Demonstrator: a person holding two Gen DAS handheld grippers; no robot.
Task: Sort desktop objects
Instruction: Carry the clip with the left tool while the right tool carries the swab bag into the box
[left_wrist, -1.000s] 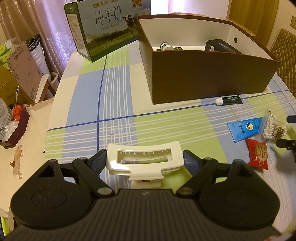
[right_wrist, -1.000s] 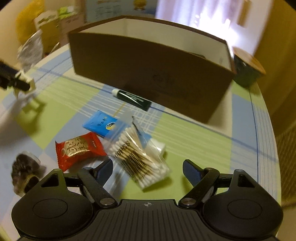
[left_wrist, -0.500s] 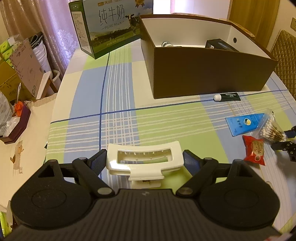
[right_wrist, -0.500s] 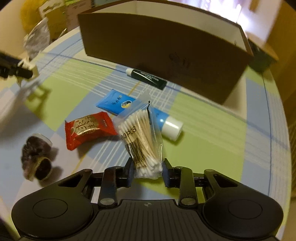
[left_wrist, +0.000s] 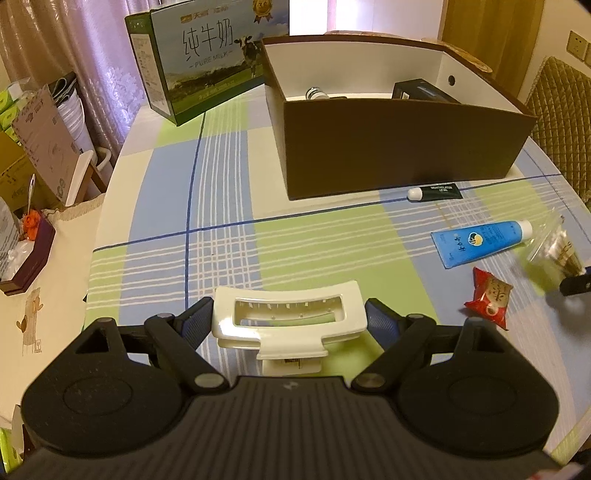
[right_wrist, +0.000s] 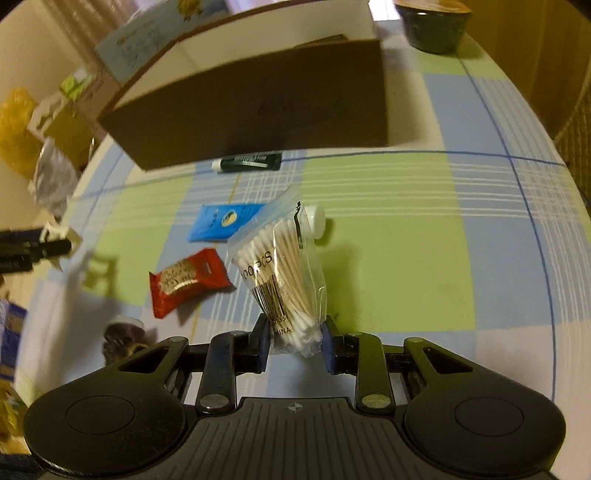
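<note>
Ahead — brown box, open tablecloth between.

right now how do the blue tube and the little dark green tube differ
The blue tube is clearly bigger and flatter, while the dark green tube is slim and short. The green one lies right against the brown box; the blue one lies farther out, beside the red packet. The bag of cotton swabs, held in the right claw, hides part of the blue tube; the green tube is fully in view. Both have white caps and lie flat on the checked cloth.

tube before box, snack nearer
</note>
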